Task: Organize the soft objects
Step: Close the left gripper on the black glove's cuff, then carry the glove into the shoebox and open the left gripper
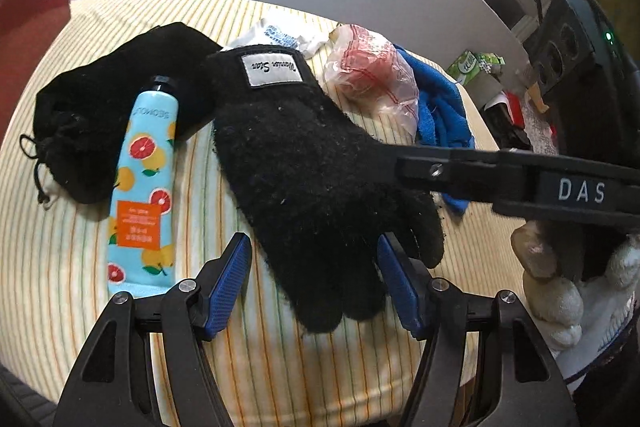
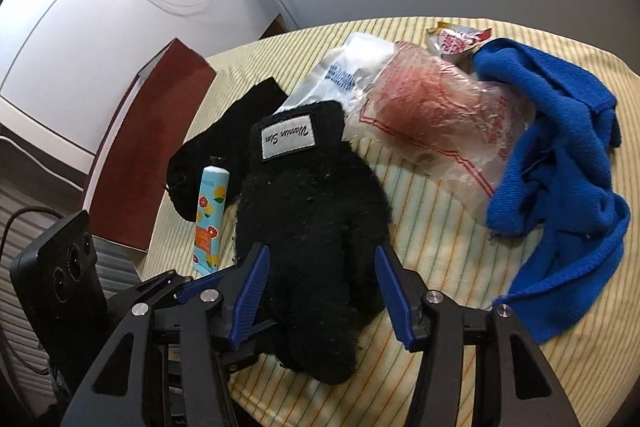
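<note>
Fuzzy knit black glove (image 1: 304,163), crinkled glossy plastic bag (image 1: 372,83), striped woven tablecloth (image 1: 56,267)

A black glove (image 1: 320,163) is spread on the striped cloth (image 1: 60,267), its fingertips framed by the left gripper (image 1: 314,279), whose jaws are held apart. Left of the glove a fruit-printed tube (image 1: 144,187) is laid; right of it, the right gripper's (image 1: 394,157) finger is seen.

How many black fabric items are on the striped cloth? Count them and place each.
2. The black glove lies in the middle, its finger end between both grippers' open fingers. The black drawstring pouch lies on its left, under the hand cream tube. More may be hidden underneath.
</note>
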The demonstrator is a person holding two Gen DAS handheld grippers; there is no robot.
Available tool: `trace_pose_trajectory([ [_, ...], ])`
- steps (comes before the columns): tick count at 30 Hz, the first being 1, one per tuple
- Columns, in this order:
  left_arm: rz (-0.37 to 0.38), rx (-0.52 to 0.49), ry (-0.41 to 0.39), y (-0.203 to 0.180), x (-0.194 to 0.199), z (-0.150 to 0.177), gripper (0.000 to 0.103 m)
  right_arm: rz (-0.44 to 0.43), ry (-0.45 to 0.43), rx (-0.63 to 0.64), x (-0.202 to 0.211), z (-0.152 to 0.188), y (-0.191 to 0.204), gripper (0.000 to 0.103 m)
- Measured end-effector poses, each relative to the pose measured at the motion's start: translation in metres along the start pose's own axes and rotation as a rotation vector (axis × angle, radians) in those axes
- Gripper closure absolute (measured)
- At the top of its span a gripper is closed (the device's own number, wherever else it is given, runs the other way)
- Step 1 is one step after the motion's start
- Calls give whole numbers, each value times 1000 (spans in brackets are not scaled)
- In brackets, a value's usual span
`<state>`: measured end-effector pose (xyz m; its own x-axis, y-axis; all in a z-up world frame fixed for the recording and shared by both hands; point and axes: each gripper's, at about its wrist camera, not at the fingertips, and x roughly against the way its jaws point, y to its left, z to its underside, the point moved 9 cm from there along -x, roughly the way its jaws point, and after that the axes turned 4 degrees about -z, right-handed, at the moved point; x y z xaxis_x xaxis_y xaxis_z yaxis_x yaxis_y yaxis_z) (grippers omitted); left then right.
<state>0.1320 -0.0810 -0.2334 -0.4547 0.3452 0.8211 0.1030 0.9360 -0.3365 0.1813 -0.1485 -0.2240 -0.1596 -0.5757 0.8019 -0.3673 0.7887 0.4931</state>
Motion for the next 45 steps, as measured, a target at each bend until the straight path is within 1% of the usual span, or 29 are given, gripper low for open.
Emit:
trace_pose_trajectory([
  [2,1,-4,-1,0,-1,-1,40,2,9,7,-3,0,1,58],
  [5,14,-6,-4,0,-2,-3,49,-8,26,9,-10,1,2,70],
  [7,17,-12,-8,1,-2,-4,60,-9,33,9,-13,3,3,74],
  [8,17,-12,-12,1,-2,-4,63,-10,35,11,-13,3,4,78],
  [9,14,-12,-20,3,-2,-6,72,-12,37,11,-13,4,4,84],
  [10,12,-11,-25,3,-2,-7,81,-16,38,9,-13,4,5,87],
  [11,13,-10,-29,4,-1,-8,83,-21,39,7,-12,5,5,92],
  [13,23,-15,-34,5,0,-10,88,-23,38,6,-11,5,7,93],
  [16,31,-20,-39,4,0,-12,91,-19,30,10,-9,6,9,94],
  [21,42,-25,-61,2,10,-13,91,-11,2,28,0,6,17,95],
  [33,79,-54,-158,-4,59,-24,92,2,-97,110,42,-4,58,96],
  [38,88,-50,-226,4,94,-33,92,-12,-141,155,60,-14,89,96],
  [40,88,-43,-251,10,108,-37,92,-21,-160,186,66,-21,107,96],
  [45,57,-29,-329,37,149,-52,92,-58,-192,257,68,-37,157,96],
])
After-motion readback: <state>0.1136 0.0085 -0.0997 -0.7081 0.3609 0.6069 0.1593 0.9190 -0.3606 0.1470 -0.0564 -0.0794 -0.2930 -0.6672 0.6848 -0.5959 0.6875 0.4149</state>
